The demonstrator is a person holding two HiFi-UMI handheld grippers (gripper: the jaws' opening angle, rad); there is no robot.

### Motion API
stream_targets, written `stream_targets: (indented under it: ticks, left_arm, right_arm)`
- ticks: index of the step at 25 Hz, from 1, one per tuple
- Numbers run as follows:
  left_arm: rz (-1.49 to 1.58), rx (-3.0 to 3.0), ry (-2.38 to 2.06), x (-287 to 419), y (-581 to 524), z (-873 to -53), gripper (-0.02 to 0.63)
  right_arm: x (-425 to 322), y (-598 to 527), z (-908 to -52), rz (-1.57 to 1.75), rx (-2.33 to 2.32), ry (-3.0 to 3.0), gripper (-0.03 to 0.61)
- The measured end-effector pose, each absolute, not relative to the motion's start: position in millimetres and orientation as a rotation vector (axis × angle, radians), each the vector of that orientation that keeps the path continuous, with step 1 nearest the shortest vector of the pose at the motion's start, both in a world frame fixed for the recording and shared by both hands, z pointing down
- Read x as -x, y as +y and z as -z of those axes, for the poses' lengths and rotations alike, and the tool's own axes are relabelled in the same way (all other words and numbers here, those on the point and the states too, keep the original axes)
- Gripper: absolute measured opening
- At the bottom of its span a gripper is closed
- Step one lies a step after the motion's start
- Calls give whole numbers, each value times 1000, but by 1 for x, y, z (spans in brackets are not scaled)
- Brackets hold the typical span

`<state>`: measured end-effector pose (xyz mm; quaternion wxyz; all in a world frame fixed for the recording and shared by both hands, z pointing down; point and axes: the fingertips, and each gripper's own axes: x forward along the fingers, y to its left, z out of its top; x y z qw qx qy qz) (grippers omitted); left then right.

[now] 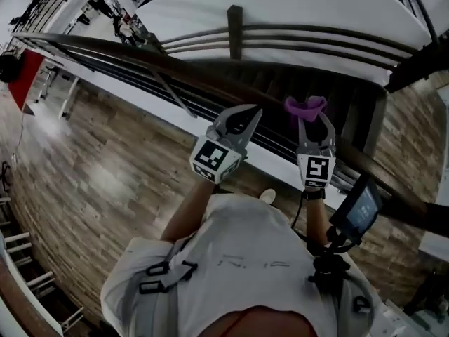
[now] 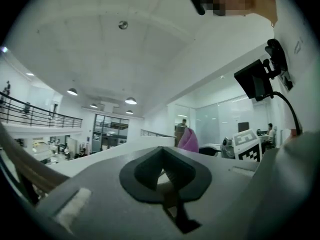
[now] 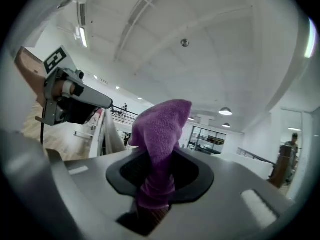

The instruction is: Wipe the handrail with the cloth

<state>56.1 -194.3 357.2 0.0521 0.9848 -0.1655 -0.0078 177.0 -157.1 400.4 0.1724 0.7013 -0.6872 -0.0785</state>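
Right gripper view: the right gripper (image 3: 157, 170) has its jaws clenched on the purple cloth (image 3: 161, 128), which sticks up past their tips. The left gripper (image 2: 161, 160) has its jaws pressed together, holding nothing. Both are near the handrail (image 1: 161, 63).

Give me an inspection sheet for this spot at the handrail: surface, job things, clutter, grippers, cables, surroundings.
Surface: handrail, dark and curved, with bars below; no dirt can be made out.
Job's things: cloth, purple and bunched, sticks up out of the right gripper and is not on the handrail.
Clutter: nothing seen.
Grippers: left gripper shut and empty; right gripper shut on the cloth; both point up toward the ceiling.
Cables: black cable runs from the screen worn at the person's chest.
Surroundings: wood floor on the person's side of the handrail; people far off in the hall.
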Motion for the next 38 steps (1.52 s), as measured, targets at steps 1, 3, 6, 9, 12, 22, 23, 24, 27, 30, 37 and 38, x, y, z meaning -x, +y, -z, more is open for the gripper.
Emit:
stream_targets:
  ticks: [1, 3, 6, 9, 12, 22, 23, 24, 27, 30, 37, 38]
  left_arm:
    - [23, -2970, -577, -33, -210, -359, 0]
    - [22, -2921, -709, 7, -234, -365, 0]
    - [16, -2856, -871, 60, -261, -378, 0]
    - [20, -2795, -992, 107, -282, -391, 0]
    - [28, -2751, -1077, 145, -302, -402, 0]
    - [-21, -2609, -1317, 242, -350, -439, 0]
    - [-23, -2594, -1327, 249, -352, -443, 0]
    - [-23, -2580, -1337, 254, -354, -446, 0]
    - [-14, -2539, -1356, 265, -351, -457, 0]
    - [-9, -2507, -1365, 273, -345, -469, 0]
    - [-7, -2436, -1405, 293, -334, -493, 0]
    - [-13, -2427, -1407, 293, -332, -497, 0]
  right_arm:
    - [-153, -175, -402, 228, -1937, -2005, 114]
    - [-108, -204, -408, 242, -1832, -2100, 114]
    - [-42, -237, -424, 274, -1667, -2217, 114]
    - [23, -258, -446, 321, -1500, -2260, 114]
    - [72, -275, -477, 383, -1388, -2211, 118]
    - [151, -373, -616, 324, -1131, -2109, 119]
    - [156, -385, -627, 296, -1132, -2093, 119]
    - [160, -397, -636, 266, -1137, -2077, 118]
    - [170, -432, -663, 219, -1134, -2022, 120]
    - [180, -468, -690, 223, -1090, -1967, 120]
    - [208, -518, -739, 147, -960, -1899, 120]
    - [209, -519, -741, 145, -964, -1896, 120]
